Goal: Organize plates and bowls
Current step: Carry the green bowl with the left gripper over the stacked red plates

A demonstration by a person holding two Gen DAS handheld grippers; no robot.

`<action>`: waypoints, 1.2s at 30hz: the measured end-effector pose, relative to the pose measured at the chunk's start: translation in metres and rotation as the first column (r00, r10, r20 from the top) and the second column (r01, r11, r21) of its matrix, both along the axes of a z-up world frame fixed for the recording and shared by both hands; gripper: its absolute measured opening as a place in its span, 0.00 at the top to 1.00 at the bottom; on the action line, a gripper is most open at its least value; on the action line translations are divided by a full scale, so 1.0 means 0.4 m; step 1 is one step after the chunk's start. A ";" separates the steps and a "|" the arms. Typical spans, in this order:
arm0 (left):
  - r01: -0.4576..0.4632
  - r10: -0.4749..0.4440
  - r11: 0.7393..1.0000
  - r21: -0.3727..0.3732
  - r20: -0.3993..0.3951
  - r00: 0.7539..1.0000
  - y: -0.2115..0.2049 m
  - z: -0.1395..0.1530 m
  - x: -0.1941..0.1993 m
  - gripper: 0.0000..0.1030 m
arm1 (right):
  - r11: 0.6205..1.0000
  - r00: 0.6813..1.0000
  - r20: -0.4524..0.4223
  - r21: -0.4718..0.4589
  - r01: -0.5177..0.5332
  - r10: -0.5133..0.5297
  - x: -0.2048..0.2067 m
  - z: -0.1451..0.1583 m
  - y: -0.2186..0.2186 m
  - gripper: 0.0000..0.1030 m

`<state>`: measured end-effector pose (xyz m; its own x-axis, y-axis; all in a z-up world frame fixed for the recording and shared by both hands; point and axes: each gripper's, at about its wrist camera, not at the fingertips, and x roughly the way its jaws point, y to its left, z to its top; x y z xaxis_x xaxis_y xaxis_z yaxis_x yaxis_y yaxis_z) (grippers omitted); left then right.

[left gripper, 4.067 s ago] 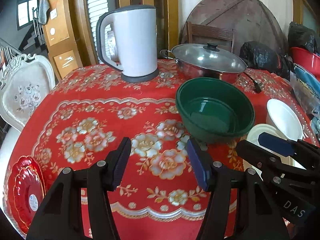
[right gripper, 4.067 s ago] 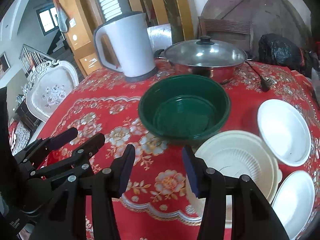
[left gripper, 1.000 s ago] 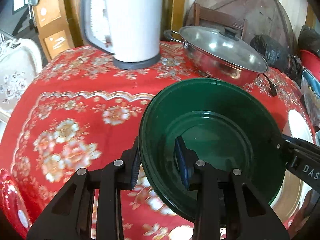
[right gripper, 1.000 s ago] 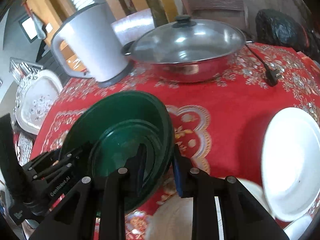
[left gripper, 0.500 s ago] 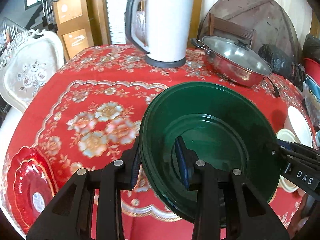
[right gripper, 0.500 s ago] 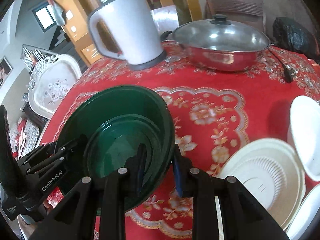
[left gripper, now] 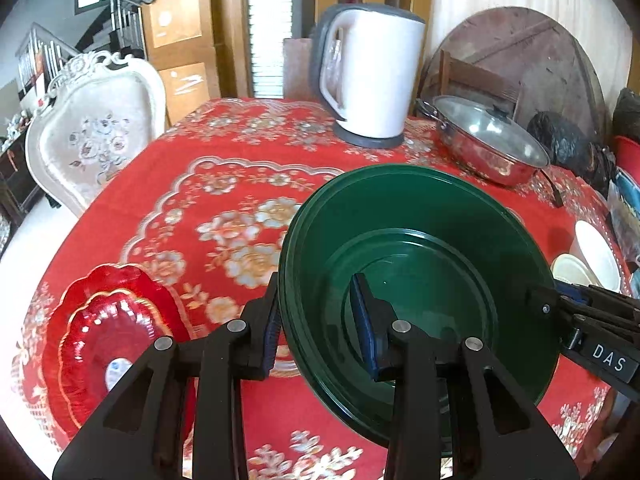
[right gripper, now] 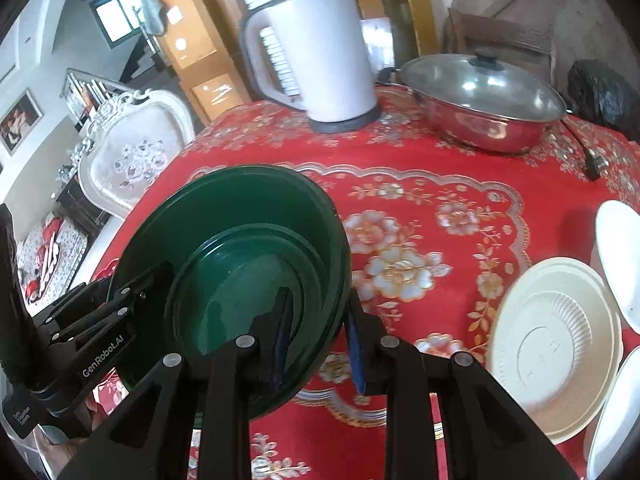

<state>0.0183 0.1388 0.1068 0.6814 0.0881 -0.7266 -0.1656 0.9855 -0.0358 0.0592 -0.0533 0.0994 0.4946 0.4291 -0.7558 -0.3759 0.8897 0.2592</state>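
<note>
A large green bowl (left gripper: 420,264) hangs above the red tablecloth, held on both sides. My left gripper (left gripper: 318,328) is shut on its left rim, one finger inside, one outside. My right gripper (right gripper: 318,334) is shut on the opposite rim of the green bowl (right gripper: 240,256). A stack of red scalloped plates (left gripper: 100,344) lies at the table's front left. A cream ribbed plate (right gripper: 556,356) and white bowls (right gripper: 618,256) lie at the front right.
A white kettle (left gripper: 372,76) stands at the back of the table, with a lidded steel pan (left gripper: 488,144) to its right and a black plug (right gripper: 594,164) beside that. A white carved chair (left gripper: 92,140) stands off the table's left side.
Both grippers, still holding the green bowl, have carried it up and towards the front left of the table. The red plates have come further into view below it.
</note>
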 end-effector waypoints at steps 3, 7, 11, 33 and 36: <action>-0.020 0.020 1.000 0.005 0.010 1.000 0.030 0.009 -0.028 0.68 | 1.000 1.000 0.007 0.001 -0.020 0.020 -0.013 0.007 0.032 0.76; -0.045 0.045 0.999 0.004 0.017 0.999 0.066 0.017 -0.054 0.68 | 0.999 0.999 0.013 -0.005 -0.048 0.048 -0.028 0.013 0.080 0.75; -0.064 0.064 0.998 -0.002 0.025 0.998 0.093 0.021 -0.076 0.68 | 0.997 0.997 0.018 -0.015 -0.072 0.073 -0.040 0.014 0.119 0.74; -0.174 0.175 0.984 -0.025 0.057 0.983 0.254 0.037 -0.186 0.68 | 0.985 0.983 0.063 -0.037 -0.168 0.170 -0.110 0.039 0.277 0.73; -0.204 0.205 0.979 -0.023 0.059 0.977 0.293 0.038 -0.205 0.68 | 0.980 0.978 0.064 -0.037 -0.194 0.196 -0.111 0.037 0.316 0.73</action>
<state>-0.0638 0.2560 0.1220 0.6929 0.2186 -0.6871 -0.3610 0.9301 -0.0682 0.0147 0.0731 0.1142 0.4540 0.4994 -0.7379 -0.5587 0.8047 0.2009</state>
